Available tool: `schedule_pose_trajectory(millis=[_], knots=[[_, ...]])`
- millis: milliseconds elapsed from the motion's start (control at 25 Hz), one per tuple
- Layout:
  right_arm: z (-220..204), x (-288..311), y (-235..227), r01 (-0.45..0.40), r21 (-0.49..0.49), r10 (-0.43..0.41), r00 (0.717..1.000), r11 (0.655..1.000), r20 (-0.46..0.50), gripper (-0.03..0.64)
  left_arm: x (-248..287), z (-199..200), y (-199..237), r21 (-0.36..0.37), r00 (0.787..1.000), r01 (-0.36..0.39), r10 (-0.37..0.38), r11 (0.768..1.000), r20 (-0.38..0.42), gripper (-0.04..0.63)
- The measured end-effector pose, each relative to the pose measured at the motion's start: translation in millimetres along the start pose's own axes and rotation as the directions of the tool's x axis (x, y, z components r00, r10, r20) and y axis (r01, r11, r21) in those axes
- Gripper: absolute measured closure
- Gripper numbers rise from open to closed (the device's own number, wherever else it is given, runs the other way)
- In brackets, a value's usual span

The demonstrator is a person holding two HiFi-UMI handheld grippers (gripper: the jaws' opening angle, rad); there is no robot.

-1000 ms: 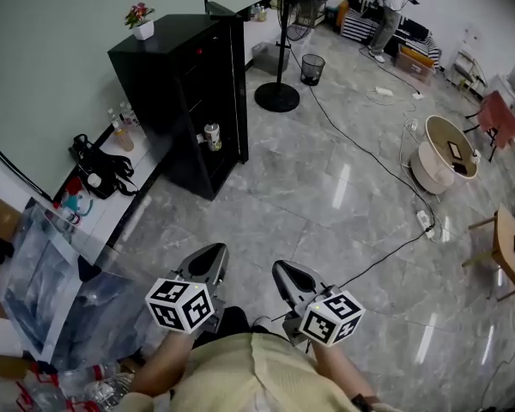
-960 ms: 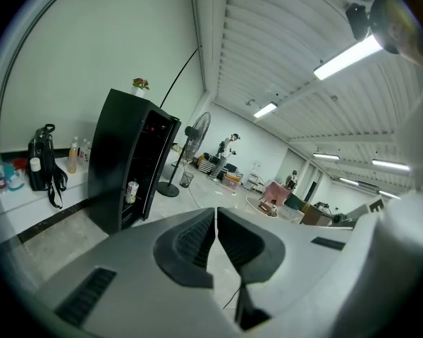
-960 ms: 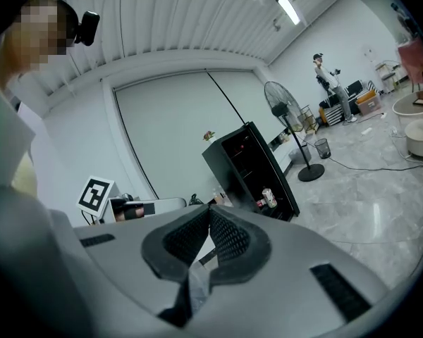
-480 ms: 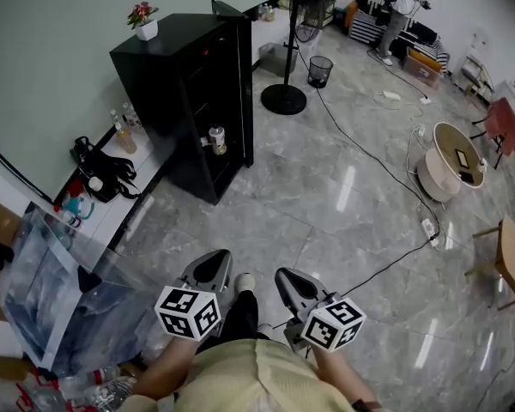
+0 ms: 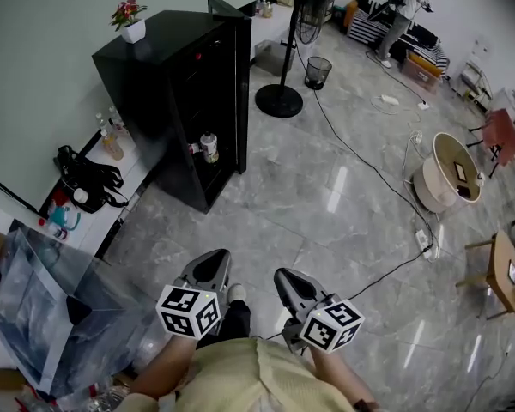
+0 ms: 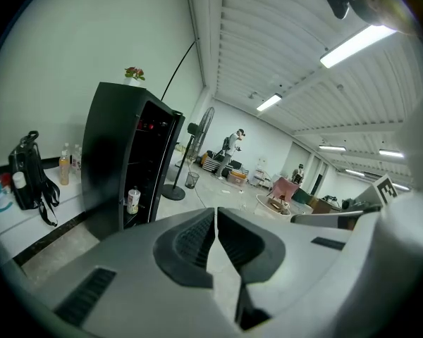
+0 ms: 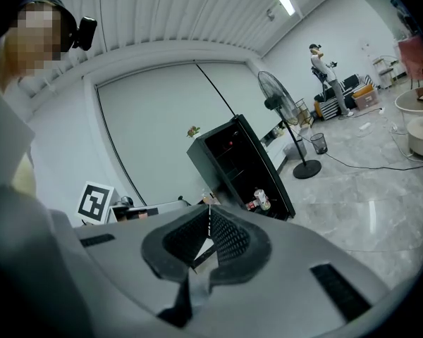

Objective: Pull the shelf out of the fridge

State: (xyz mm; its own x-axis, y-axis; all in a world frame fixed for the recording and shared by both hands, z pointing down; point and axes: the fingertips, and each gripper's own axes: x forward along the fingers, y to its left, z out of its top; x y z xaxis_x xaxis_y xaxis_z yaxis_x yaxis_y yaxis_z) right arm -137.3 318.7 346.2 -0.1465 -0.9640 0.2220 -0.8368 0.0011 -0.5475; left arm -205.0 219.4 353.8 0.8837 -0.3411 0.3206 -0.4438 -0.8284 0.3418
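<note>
Nearest, both grippers were held low before the person's body, over the floor (image 5: 326,187) and well apart from the fridge. The left gripper (image 5: 208,264) had its jaws pressed together on nothing, and the right gripper (image 5: 293,283) was likewise closed and empty. Farther off, the black fridge (image 5: 184,93) stood by the wall with its front open. A can (image 5: 209,147) stood on a low shelf (image 5: 199,159) inside it. A plant (image 5: 130,20) sat on top, and a fan (image 5: 283,58) stood beyond.
</note>
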Motion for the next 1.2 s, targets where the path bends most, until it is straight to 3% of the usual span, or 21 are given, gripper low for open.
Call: schedule_pose_trajectory(millis=[600, 840, 1040, 1200], knots=[[54.2, 146.7, -48.0, -0.036, -0.019, 0.034, 0.996, 0.999, -0.085, 0.598, 90.9, 61.9, 90.7, -0.097, 0.996, -0.029, 0.037, 0.995, 0.083, 0.571], [68.2, 169.8, -69.1, -0.036, -0.062, 0.029, 0.993, 0.997, -0.111, 0.598, 124.9, 70.2, 106.9, -0.137, 0.995, -0.028, 0.040, 0.990, 0.087, 0.569], [86.7, 192.3, -107.0, -0.071, -0.043, 0.065, 0.988, 0.997, -0.138, 0.598, 159.4, 81.4, 115.4, -0.172, 0.989, -0.086, 0.105, 0.981, 0.105, 0.534], [110.6, 219.6, -133.1, -0.149, -0.058, 0.136, 0.973, 0.987, -0.188, 0.598, 188.0, 95.6, 129.9, -0.239, 0.970, -0.161, 0.198, 0.958, 0.140, 0.522]])
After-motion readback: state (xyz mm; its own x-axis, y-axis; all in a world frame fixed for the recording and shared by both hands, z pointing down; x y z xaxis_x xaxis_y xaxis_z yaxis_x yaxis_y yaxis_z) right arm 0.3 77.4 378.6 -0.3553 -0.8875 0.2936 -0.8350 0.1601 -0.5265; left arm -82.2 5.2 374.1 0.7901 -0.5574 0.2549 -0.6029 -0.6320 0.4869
